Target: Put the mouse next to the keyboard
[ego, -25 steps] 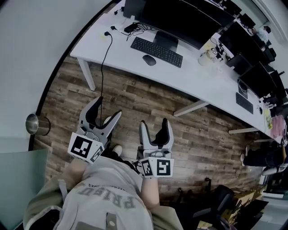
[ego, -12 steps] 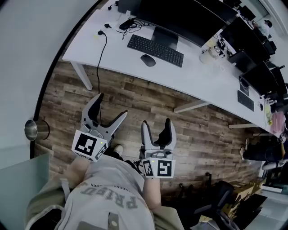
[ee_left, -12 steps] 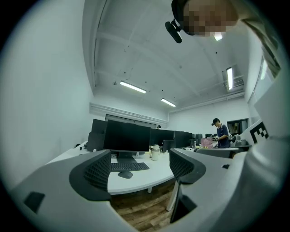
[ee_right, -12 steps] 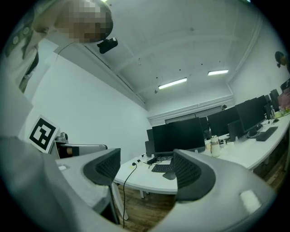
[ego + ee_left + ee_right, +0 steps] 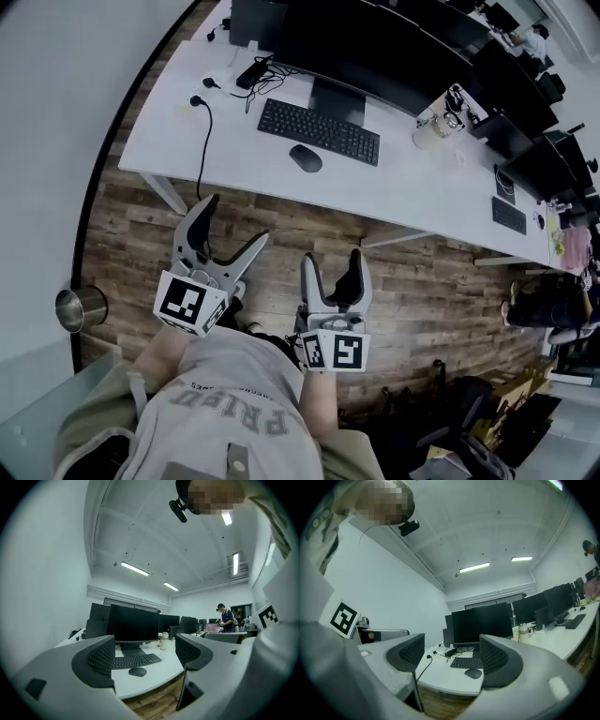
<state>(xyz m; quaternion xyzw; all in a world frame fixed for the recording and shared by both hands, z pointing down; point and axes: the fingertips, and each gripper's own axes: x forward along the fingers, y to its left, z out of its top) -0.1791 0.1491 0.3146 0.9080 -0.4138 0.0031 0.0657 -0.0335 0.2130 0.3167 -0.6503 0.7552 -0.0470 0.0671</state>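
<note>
Mouse (image 5: pixel 306 158): we find it on the white desk (image 5: pixel 169 122), just in front of the keyboard (image 5: pixel 319 131), untouched. We judge the move not yet begun, with the approach, the grasp and the placing beside the keyboard all left. Left gripper (image 5: pixel 234 220): well short of the keyboard, over the wood floor (image 5: pixel 422 272), held level toward it. Its jaws have just been opening and stand wide with nothing between them. Right gripper (image 5: pixel 332 260): equally far from the keyboard, level, jaws apart and empty.
</note>
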